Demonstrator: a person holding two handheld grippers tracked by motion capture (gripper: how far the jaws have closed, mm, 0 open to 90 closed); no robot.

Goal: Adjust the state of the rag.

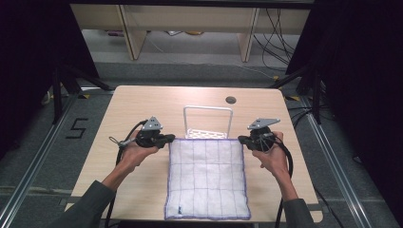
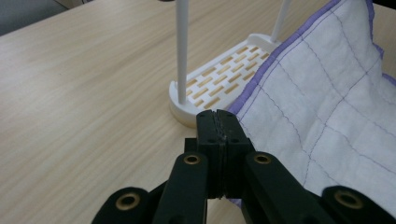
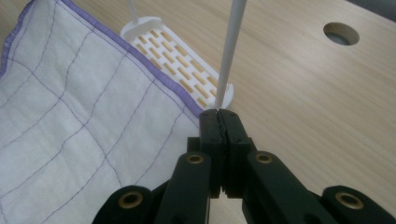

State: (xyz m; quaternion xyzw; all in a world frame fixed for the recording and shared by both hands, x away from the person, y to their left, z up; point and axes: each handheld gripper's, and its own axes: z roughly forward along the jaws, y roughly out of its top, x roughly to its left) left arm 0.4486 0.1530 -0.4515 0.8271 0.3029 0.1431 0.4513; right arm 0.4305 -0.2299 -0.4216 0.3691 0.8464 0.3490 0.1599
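Observation:
A white quilted cloth (image 1: pixel 206 180) with purple stitching and a purple hem hangs from its two far corners down to the table's near edge. My left gripper (image 1: pixel 171 139) is shut on the cloth's far left corner, and my right gripper (image 1: pixel 241 139) is shut on the far right corner. In the left gripper view the closed jaws (image 2: pixel 217 116) pinch the hem of the cloth (image 2: pixel 327 93). In the right gripper view the jaws (image 3: pixel 218 116) pinch the cloth (image 3: pixel 70 107) the same way. A white rack (image 1: pixel 208 110) with a slotted base (image 2: pixel 219 79) and a high rail stands just behind the cloth's top edge.
The wooden table (image 1: pixel 142 104) has a round cable hole (image 1: pixel 231 99) behind the rack at the right. Dark curtains flank the table. Shelving legs and cables stand on the floor beyond the far edge. Bare wood lies on either side of the cloth.

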